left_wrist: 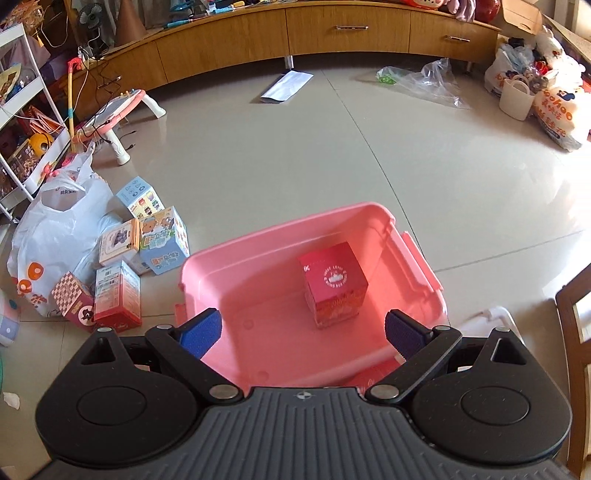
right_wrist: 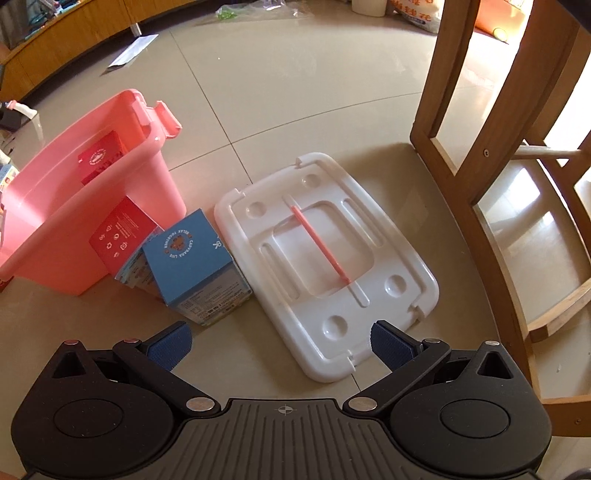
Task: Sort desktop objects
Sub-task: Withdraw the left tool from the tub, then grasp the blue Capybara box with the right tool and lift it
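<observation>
A pink storage bin (left_wrist: pixel 280 236) stands on the floor with one red box (left_wrist: pixel 334 284) upright inside it. My left gripper (left_wrist: pixel 302 332) is open and empty, above the bin's near side. In the right wrist view the bin (right_wrist: pixel 122 162) is at the left, with the red box (right_wrist: pixel 101 157) inside. A blue box (right_wrist: pixel 195 264) and a red box (right_wrist: pixel 123 234) lean against its outer wall. My right gripper (right_wrist: pixel 280 345) is open and empty, above the floor just in front of the blue box.
Several small boxes (left_wrist: pixel 122 273) and a white plastic bag (left_wrist: pixel 59 236) lie left of the bin. The bin's white lid (right_wrist: pixel 325 258) lies on the floor to the right. A wooden chair (right_wrist: pixel 491 155) stands at the right. A wooden cabinet (left_wrist: pixel 332 33) runs along the back.
</observation>
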The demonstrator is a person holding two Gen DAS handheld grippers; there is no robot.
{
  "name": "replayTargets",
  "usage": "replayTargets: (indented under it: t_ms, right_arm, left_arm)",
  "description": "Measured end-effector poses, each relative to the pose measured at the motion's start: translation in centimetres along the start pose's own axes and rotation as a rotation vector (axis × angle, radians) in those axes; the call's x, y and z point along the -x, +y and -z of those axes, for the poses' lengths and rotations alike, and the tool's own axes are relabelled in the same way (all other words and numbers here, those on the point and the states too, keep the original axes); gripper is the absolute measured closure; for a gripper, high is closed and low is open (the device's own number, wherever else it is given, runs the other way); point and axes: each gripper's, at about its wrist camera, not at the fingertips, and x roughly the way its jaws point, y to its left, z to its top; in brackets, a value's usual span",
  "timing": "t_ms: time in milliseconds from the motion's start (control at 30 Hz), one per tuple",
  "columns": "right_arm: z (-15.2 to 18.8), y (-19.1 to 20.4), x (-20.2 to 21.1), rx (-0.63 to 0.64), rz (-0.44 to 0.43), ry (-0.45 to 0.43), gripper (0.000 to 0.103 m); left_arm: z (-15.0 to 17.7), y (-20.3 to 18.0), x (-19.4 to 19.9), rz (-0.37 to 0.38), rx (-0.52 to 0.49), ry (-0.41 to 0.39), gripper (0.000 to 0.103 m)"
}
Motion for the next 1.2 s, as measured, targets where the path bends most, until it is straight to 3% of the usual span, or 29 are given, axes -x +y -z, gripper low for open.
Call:
replayTargets:
  t_ms: [367,567,800,933,1200]
  right_arm:
    - [-0.3,0.8,3.5,0.054,-0.058,-0.099,0.0]
    - [-0.3,2.5,3.7,0.146,-0.095,-0.129,0.0]
    - [-0.3,5.4,0.5,0.307,-0.113,-0.101,0.0]
    - [-0.3,7.2,-1.4,0.399,-0.123,-0.084,0.0]
    - [-2.9,7.8,-6.0,0.405,-0.117,-0.045,0.0]
  left_arm:
    - [6.2,2.0,4.6,0.005,-0.045,0.0,0.005]
    - [8.5,2.7,3.9,0.079,-0.008,0.008,0.004]
    - [9.9,1.3,2.1,0.108,-0.051,0.049,0.004]
    - [10.1,1.2,1.1,0.112,-0.017,0.083,0.004]
    - [10.6,0.4,-1.3,0.083,0.006,0.14,0.004]
